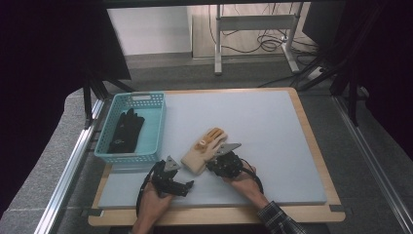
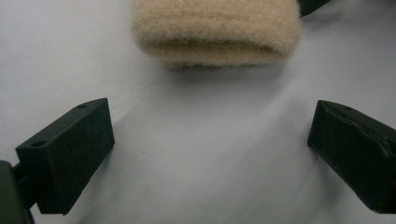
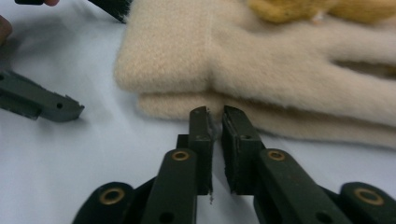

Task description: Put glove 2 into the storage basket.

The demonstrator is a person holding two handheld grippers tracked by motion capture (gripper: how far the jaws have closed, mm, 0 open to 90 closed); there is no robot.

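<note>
My right gripper (image 3: 215, 114): jaws nearly together at the near edge of the beige glove (image 3: 261, 70), apparently nipping a few fibres, though I can't be sure. My left gripper (image 2: 210, 154): jaws spread wide, empty, just near of the glove's cuff. Glove lies mid-table, right of the teal basket (image 1: 155, 127) holding a black glove (image 1: 125, 130).

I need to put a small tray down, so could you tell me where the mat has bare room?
The mat is bare right of the beige glove to its right edge, and beyond the glove to its far edge. It is crowded at the near left: the teal basket, left gripper and right gripper.
</note>
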